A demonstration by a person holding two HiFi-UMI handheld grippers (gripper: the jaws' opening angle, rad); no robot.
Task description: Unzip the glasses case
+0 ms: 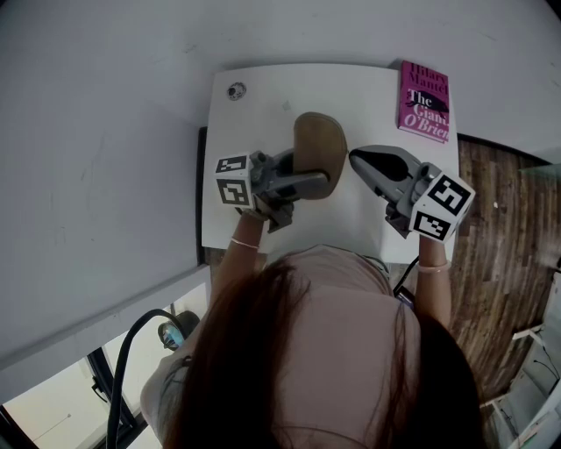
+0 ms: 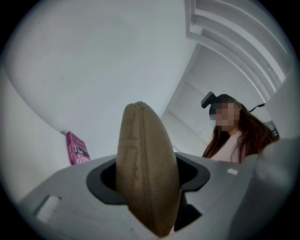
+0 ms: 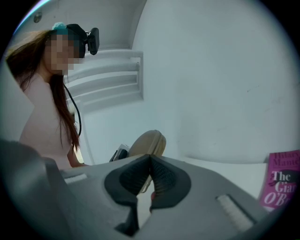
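Clamped tight by the left gripper [image 1: 307, 182]: near end of the tan glasses case [image 1: 320, 140], wedged between both jaws. Just right of the case, right gripper [image 1: 356, 159], jaws pressed together, tips by the case's rim. Under the case, white table [image 1: 263, 96]. Right of the case, at the table's far corner, pink book [image 1: 425, 101]. Left of it, small round fitting [image 1: 236, 89]. Farther right, wooden floor [image 1: 491, 228].

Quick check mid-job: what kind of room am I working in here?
Probably a home or small office room: a small white table against a plain wall, wood floor beside it, and a book on the table.
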